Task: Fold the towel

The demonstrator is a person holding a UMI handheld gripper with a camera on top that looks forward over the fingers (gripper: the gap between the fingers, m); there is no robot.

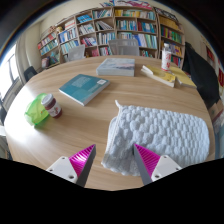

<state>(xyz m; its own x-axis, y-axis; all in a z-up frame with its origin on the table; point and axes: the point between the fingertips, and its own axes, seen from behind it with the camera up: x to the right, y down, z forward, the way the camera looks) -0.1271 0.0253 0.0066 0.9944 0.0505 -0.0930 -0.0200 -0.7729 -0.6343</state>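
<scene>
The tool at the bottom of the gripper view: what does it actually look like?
The tool shows only as two finger tips. Each is a pointed, wedge-like shape with a bright magenta pad on its inner face and a pale, whitish outer edge. The two mirror each other. No cables, markings, sleeve or hand are visible here.

Even, soft indoor light w/ mild sheen on the table [85, 125] beyond the open gripper [114, 160]. Daylight enters thru window [10, 70]. Strong fisheye bend at margins; bookshelves [105, 30] curve, slightly soft.
</scene>
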